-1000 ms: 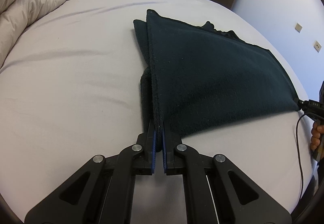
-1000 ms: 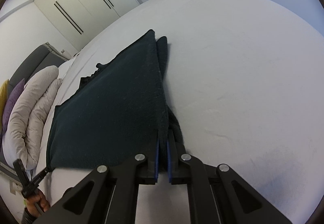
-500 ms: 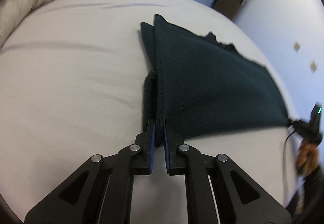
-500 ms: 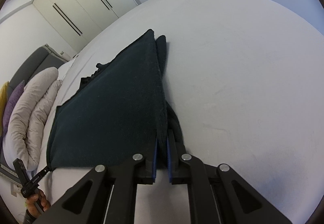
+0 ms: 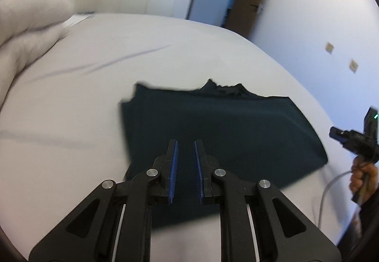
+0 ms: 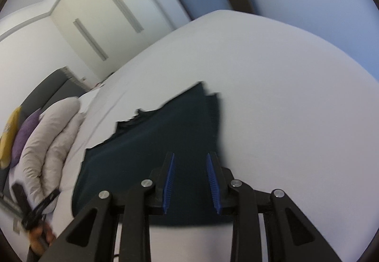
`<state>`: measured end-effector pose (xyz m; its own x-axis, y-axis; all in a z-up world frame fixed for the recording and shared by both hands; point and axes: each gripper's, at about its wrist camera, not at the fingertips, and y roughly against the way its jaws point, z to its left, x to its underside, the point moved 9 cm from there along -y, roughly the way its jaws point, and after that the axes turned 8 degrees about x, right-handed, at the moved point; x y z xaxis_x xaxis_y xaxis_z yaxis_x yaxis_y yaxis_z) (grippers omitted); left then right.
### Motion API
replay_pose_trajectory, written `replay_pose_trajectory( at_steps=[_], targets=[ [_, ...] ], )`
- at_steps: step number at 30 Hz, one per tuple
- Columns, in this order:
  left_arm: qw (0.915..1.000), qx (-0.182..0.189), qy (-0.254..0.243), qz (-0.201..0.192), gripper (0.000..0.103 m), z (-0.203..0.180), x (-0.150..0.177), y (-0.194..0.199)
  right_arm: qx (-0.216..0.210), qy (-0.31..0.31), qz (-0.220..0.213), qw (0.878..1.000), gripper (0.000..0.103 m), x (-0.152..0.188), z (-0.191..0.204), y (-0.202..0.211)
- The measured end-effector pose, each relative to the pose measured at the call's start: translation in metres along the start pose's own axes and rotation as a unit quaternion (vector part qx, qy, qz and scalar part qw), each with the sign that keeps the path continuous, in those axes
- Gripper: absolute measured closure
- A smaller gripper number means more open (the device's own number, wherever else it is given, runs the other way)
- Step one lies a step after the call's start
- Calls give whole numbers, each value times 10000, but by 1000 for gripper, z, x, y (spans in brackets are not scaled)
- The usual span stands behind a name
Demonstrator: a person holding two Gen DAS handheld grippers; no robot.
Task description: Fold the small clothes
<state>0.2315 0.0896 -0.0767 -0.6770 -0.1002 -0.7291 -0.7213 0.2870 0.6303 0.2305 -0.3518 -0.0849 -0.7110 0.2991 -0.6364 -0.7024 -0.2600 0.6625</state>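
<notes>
Dark teal cloth lies folded flat on the pale bedsheet, roughly in the middle of the bed, its far edge ragged with a bunched strip poking out — the same cloth fills the lower centre of the right wrist view, with one folded corner pointing away toward the wardrobe. Largest around it is the sheet itself, creased in a few long lines on the side near the pillows. A rolled cream duvet sits at the head of the bed, with a purple cushion and a yellow one tucked behind it. White wardrobe doors with long grey handles stand beyond the bed.

Above the cloth's near edge hangs the left gripper, its blue-padded jaws opening with a narrow gap and nothing between them. The right gripper hangs over the opposite near corner, its jaws opening too and set wider apart — the cloth shows through the gap, below the pads and untouched by them. At the right margin of the left wrist view, a hand clasps the right gripper's handle.
</notes>
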Motion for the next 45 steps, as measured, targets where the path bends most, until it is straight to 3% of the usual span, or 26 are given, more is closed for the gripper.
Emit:
replay_pose_trajectory(
  at_steps=[3,7,9,14,18,19,20,24,25,26,29,32,34,37,39,41,45],
  targets=[
    [9997,-12,-97,225,89,-3,-23,-49,-425,105,193,9989,72,-1,31,-25],
    [9954,-575,70,759,89,23,-25,-104,-713,206,494,9960,72,-2,65,-64],
    [9923,-792,86,951,90,37,-8,-114,-792,251,656,9944,72,-1,79,-82],
    [9945,-753,79,720,90,46,8,-106,-944,44,1007,9904,71,5,91,-127],
    [9948,-728,160,696,90,48,12,-101,-1070,-663,892,9880,92,-9,66,-144],
    [9949,-725,173,676,90,49,16,-95,-981,-861,839,9879,94,-14,54,-145],
    [9951,-713,189,656,90,50,19,-95,-679,-1058,727,9894,103,-20,35,-145],
    [9950,-787,138,605,90,51,25,-89,-165,-1544,273,9875,102,-36,-5,-127],
    [9948,-814,112,599,90,51,25,-90,23,-1519,121,9883,93,-37,-6,-117],
    [9946,-855,72,586,90,50,26,-89,82,-1490,-30,9888,76,-37,-1,-106],
    [9947,-854,76,569,90,50,27,-90,-687,-1388,-117,9879,68,-24,41,-87],
    [9950,-819,104,556,90,51,27,-90,-1504,-622,473,9855,67,22,121,-90],
    [9951,-813,108,549,90,50,27,-90,-1827,-376,801,9792,67,49,153,-96],
    [9955,-766,149,539,90,52,28,-89,-1963,-104,1277,9721,67,86,181,-113],
    [9959,-716,188,525,90,53,28,-88,-1916,-43,1258,9734,70,95,176,-118],
    [9961,-685,206,510,90,54,27,-88,-1998,-252,1254,9714,80,93,162,-115],
    [9964,-651,220,497,90,55,26,-88,-1721,-683,773,9797,82,66,110,-107]
  ],
)
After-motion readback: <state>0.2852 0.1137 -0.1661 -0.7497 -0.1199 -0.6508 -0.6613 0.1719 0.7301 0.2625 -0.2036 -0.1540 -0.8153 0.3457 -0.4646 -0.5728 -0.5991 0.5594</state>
